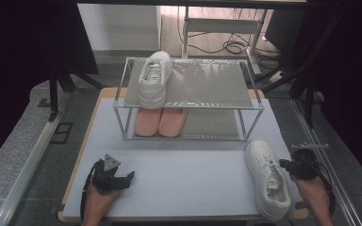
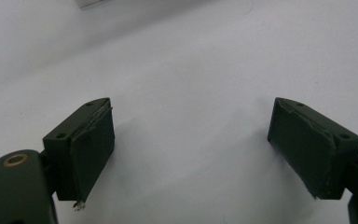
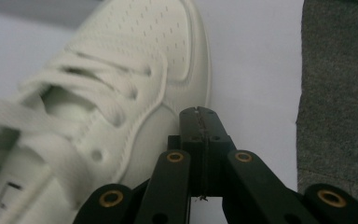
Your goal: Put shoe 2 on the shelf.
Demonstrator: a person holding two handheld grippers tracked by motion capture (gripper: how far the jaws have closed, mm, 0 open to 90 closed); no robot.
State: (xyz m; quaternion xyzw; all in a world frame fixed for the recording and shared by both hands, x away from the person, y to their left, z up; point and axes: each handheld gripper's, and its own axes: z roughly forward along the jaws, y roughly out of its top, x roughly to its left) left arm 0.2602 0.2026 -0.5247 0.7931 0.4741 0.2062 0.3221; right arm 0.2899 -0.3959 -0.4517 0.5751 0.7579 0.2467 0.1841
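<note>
A white sneaker (image 1: 267, 178) lies on the grey table mat at the front right, toe pointing away. My right gripper (image 1: 283, 164) sits just to its right, jaws shut with nothing between them; in the right gripper view the closed tips (image 3: 200, 114) rest against the side of the sneaker (image 3: 135, 74) below its laces. A second white sneaker (image 1: 154, 78) stands on the top shelf of the wire rack (image 1: 247, 107), at its left. My left gripper (image 1: 130, 176) rests at the front left with jaws wide open (image 2: 191, 149) over bare mat.
A pair of pink slippers (image 1: 160, 122) lies on the rack's lower shelf, left side. The right half of both shelves is free. Grey floor (image 3: 335, 93) lies past the table's right edge, and cables run on the floor behind the rack.
</note>
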